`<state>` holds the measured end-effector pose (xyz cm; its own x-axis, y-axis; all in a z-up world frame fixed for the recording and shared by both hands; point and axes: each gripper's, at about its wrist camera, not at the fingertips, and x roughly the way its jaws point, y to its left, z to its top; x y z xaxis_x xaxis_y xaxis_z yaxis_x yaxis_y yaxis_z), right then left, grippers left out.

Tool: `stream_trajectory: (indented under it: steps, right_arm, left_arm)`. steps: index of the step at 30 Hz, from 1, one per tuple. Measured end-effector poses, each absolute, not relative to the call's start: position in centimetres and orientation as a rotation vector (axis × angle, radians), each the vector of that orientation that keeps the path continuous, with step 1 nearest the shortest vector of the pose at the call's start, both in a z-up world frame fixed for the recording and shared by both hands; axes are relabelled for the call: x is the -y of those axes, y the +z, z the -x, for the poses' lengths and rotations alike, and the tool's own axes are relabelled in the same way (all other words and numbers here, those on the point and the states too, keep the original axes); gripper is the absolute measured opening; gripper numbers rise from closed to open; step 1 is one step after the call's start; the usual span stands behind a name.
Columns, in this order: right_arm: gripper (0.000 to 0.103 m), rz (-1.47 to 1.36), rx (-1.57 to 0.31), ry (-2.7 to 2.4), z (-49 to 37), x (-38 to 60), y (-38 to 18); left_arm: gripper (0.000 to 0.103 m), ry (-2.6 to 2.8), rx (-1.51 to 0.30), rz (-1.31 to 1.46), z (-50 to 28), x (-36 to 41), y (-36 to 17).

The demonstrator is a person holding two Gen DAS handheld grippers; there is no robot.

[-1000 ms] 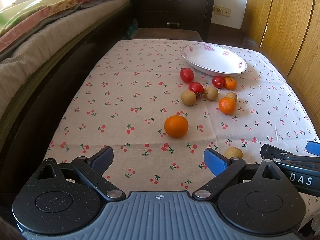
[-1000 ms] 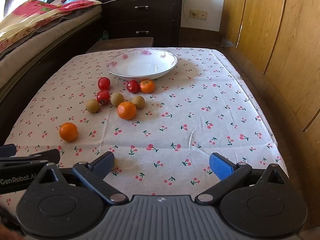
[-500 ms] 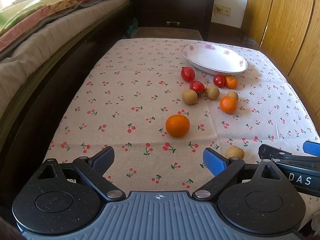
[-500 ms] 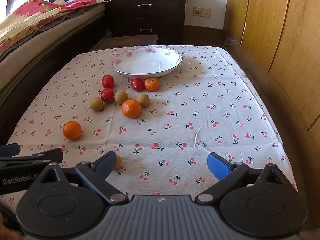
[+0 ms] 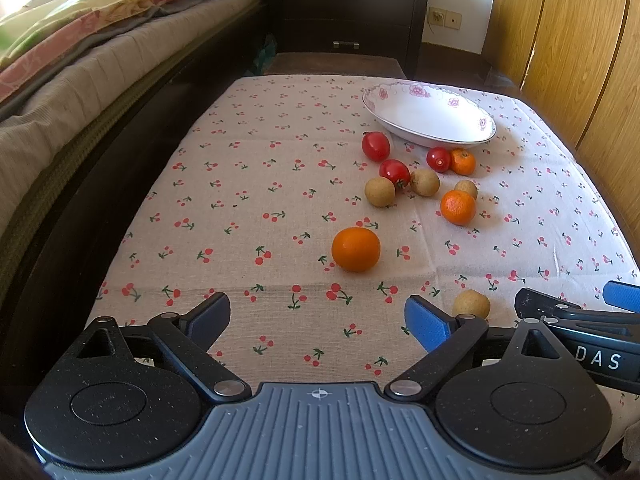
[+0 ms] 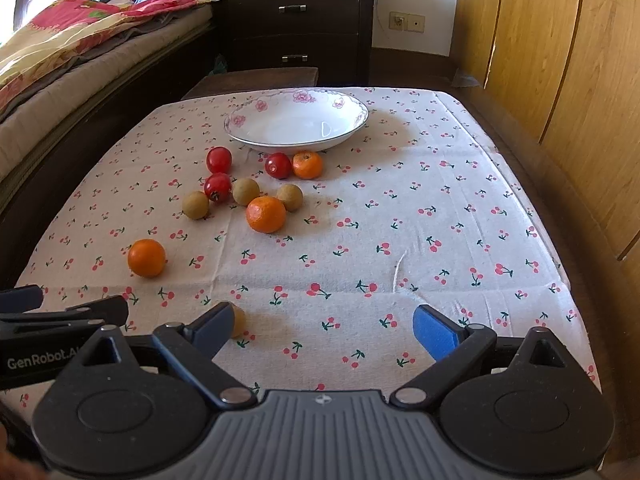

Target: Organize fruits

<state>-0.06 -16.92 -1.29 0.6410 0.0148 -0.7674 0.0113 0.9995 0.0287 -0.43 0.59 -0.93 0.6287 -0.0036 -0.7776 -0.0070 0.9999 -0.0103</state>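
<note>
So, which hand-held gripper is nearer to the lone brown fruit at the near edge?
Hard to say: it lies just outside the left hand-held gripper's right fingertip and the right one's left fingertip.

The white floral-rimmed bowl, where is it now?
The white floral-rimmed bowl stands empty at the table's far end, just behind a red tomato and a small orange mandarin.

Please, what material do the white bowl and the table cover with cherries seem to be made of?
The bowl looks like glazed ceramic or porcelain: smooth, white, with a bright glint inside and pink flowers printed on its rim. The table cover looks like woven fabric, perhaps cotton or linen: matte, with visible weave, fold creases and small wrinkles.
</note>
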Motion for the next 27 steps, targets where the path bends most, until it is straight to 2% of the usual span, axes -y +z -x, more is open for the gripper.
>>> stream_trajectory:
  steps: [16,20,27]
  right_arm:
    - [0.094,-0.030,-0.881,0.051,-0.2,16.8,-1.6]
    - [0.091,0.019,-0.884,0.090,-0.2,16.2,-1.9]
    - [0.081,0.107,-0.856,0.176,0.2,15.0,-2.3]
  left_arm:
    - [0.096,-0.028,-0.900,0.038,-0.1,-0.6,-0.7]
    - [0.100,-0.027,-0.871,0.022,0.0,-0.8,-0.5]
    - [0.101,-0.007,-0.952,-0.045,-0.6,-1.1,-0.8]
